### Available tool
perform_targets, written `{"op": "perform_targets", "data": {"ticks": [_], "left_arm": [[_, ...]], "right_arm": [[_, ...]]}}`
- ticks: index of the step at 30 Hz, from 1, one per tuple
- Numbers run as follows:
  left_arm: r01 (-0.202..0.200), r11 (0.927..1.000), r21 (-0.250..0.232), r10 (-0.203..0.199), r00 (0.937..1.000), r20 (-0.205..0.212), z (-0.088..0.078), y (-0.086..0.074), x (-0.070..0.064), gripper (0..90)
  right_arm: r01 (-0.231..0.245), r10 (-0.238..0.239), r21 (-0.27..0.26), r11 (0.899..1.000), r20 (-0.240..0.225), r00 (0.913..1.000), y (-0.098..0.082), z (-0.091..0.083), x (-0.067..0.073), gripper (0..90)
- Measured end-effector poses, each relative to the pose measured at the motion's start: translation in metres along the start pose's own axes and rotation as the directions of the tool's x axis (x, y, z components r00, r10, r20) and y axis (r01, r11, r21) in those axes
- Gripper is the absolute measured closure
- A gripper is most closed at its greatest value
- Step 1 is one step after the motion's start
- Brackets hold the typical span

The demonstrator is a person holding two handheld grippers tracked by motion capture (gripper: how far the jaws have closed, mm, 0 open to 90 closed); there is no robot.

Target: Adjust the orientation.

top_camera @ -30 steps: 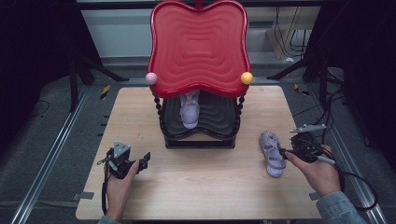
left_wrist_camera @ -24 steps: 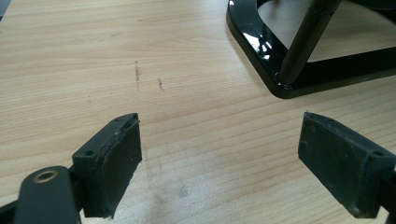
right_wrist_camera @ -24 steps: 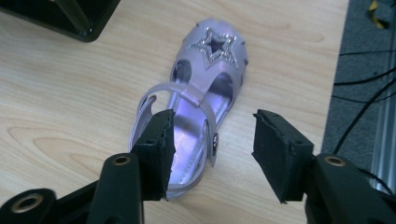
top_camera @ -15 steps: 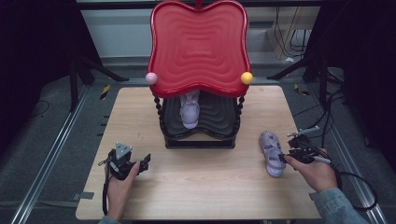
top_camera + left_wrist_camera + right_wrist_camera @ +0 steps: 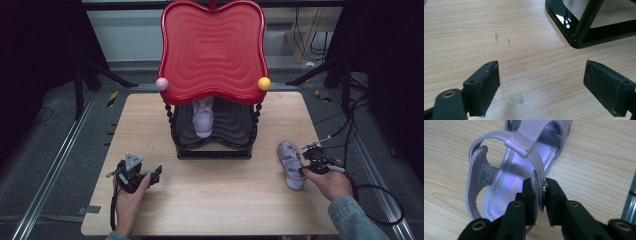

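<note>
A lilac sandal [image 5: 291, 161] [image 5: 511, 175] lies on the wooden table [image 5: 215, 200] at the right. My right gripper [image 5: 306, 167] [image 5: 540, 195] has just been closing and its pads now press on the sandal's side strap by the buckle. A second lilac sandal [image 5: 203, 116] stands on the lower black shelf of the red-topped rack [image 5: 212, 47]. My left gripper [image 5: 150, 176] [image 5: 541, 87] rests low over the table at the front left, jaws wide open with nothing between them. A corner of the rack's black base [image 5: 574, 30] lies beyond it.
The rack has a pink ball [image 5: 162, 83] and a yellow ball [image 5: 264, 83] at its top corners. Cables [image 5: 370, 190] trail off the table's right edge. Bare wood stretches between the two hands.
My right gripper has sunk towards the sandal and its jaws have shut on the strap. The left hand has kept still.
</note>
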State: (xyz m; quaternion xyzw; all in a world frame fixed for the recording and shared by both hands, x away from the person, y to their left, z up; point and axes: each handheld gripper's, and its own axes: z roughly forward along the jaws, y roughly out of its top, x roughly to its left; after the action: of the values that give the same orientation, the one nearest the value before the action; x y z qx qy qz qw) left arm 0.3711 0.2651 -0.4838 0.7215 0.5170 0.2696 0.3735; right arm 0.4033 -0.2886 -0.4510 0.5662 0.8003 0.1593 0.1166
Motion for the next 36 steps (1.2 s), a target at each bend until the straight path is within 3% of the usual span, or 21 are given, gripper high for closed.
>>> {"op": "perform_targets", "data": {"ticks": [5, 9, 12, 15, 18, 19, 20, 22, 25, 29, 31, 33, 36], "left_arm": [[0.0, 1.0, -0.003, 0.0, 1.0, -0.007, 0.0, 0.0, 0.001, 12.9], [-0.001, 1.0, -0.001, 0.001, 1.0, -0.01, 0.001, 0.0, 0.0, 13.0], [-0.003, 1.0, -0.001, 0.003, 0.9999, -0.01, 0.001, 0.0, -0.001, 13.0], [-0.006, 1.0, 0.002, 0.006, 1.0, -0.008, 0.001, 0.0, -0.001, 13.0], [-0.003, 1.0, 0.001, 0.003, 1.0, -0.01, 0.001, -0.001, 0.0, 13.0], [-0.003, 1.0, 0.001, 0.003, 1.0, -0.01, 0.001, -0.001, 0.0, 13.0], [0.003, 1.0, 0.0, -0.003, 0.9999, -0.011, 0.001, -0.001, 0.001, 13.0], [0.008, 1.0, 0.001, -0.008, 0.9999, -0.009, 0.001, -0.002, 0.002, 13.0], [0.007, 1.0, -0.002, -0.007, 0.9999, -0.009, 0.001, -0.001, 0.002, 13.0], [-0.003, 1.0, 0.005, 0.003, 1.0, -0.009, 0.003, -0.001, -0.001, 13.0], [-0.007, 0.9999, 0.01, 0.007, 0.9999, -0.012, 0.003, -0.002, -0.001, 13.0], [-0.005, 0.9999, 0.009, 0.005, 0.9999, -0.013, 0.003, -0.002, -0.001, 13.0], [-0.002, 0.9999, 0.011, 0.002, 0.9999, -0.013, 0.004, -0.002, -0.001, 13.0]], "right_arm": [[0.057, -0.057, -0.029, 0.998, -0.019, 0.9982, -0.007, -0.019, 0.007, 82.4], [0.151, -0.156, -0.057, 0.987, -0.078, 0.9847, -0.015, -0.038, 0.033, 82.4], [0.233, -0.245, -0.094, 0.968, -0.145, 0.9587, -0.014, -0.043, 0.061, 82.4], [0.308, -0.33, -0.135, 0.942, -0.194, 0.9238, -0.002, -0.038, 0.091, 82.4], [0.394, -0.423, -0.169, 0.904, -0.208, 0.8818, 0.016, -0.024, 0.12, 82.3], [0.394, -0.423, -0.169, 0.904, -0.208, 0.8818, 0.016, -0.024, 0.12, 82.3], [0.421, -0.455, -0.189, 0.887, -0.21, 0.8651, 0.026, -0.013, 0.133, 82.3], [0.435, -0.468, -0.185, 0.881, -0.211, 0.8579, 0.029, -0.005, 0.137, 82.3], [0.453, -0.476, -0.148, 0.879, -0.206, 0.855, 0.029, 0.003, 0.138, 81.7], [0.454, -0.467, -0.109, 0.884, -0.204, 0.8606, 0.025, 0.009, 0.137, 79.6], [0.456, -0.466, -0.095, 0.885, -0.202, 0.8615, 0.023, 0.011, 0.137, 72.9], [0.438, -0.45, -0.103, 0.893, -0.21, 0.868, 0.022, 0.009, 0.136, 66.1], [0.425, -0.443, -0.129, 0.896, -0.188, 0.8767, 0.018, -0.005, 0.134, 57.4]]}}
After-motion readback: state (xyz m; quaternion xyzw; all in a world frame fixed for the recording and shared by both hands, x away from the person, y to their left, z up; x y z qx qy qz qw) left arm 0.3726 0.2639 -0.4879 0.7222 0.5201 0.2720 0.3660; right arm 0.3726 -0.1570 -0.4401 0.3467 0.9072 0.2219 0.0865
